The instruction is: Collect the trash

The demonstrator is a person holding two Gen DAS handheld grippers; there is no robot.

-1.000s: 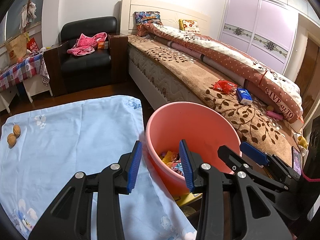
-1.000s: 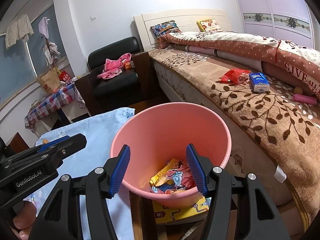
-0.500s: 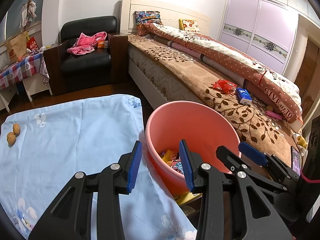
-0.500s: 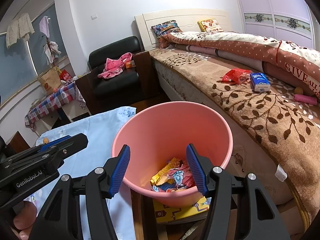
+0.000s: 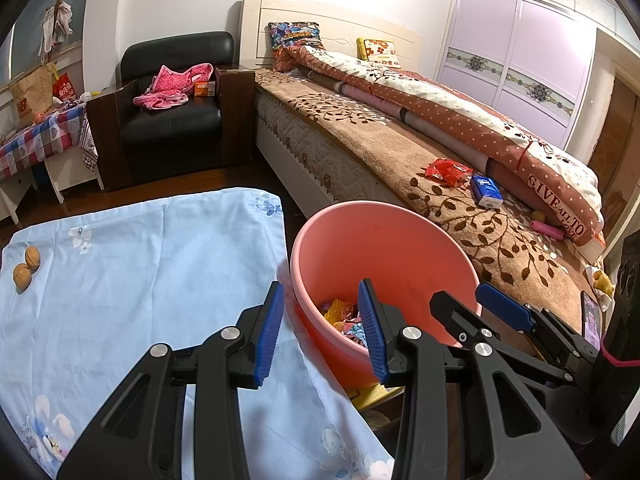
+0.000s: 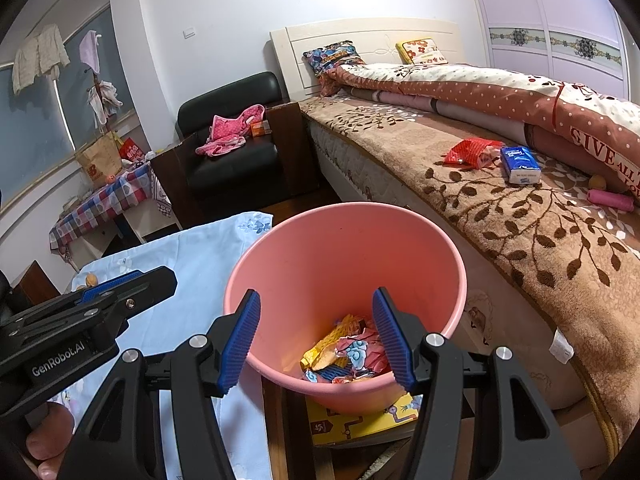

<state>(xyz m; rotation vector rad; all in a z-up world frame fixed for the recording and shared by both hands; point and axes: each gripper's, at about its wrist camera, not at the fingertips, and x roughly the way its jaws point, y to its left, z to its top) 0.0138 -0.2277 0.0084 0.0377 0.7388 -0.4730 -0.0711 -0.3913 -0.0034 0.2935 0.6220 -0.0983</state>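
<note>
A pink bucket (image 5: pixel 400 248) (image 6: pixel 344 256) stands beside the bed with crumpled wrappers (image 6: pixel 348 352) (image 5: pixel 344 316) at its bottom. My left gripper (image 5: pixel 322 328) is open and empty, over the bucket's near left rim. My right gripper (image 6: pixel 316 338) is open and empty, just above the bucket's near rim. A red wrapper (image 5: pixel 448 170) (image 6: pixel 472 152) and a blue tissue pack (image 5: pixel 486 192) (image 6: pixel 520 164) lie on the brown bed cover. Two walnuts (image 5: pixel 26 266) lie on the blue cloth.
A light blue cloth (image 5: pixel 140 280) covers the table to the left. The bed (image 5: pixel 400 140) runs along the right. A black armchair (image 5: pixel 176 108) with pink clothes stands at the back. A yellow book (image 6: pixel 360 420) lies under the bucket. A pink roll (image 6: pixel 610 200) lies on the bed.
Both grippers stay open and nearly still over the bucket. The views have shifted only slightly.
</note>
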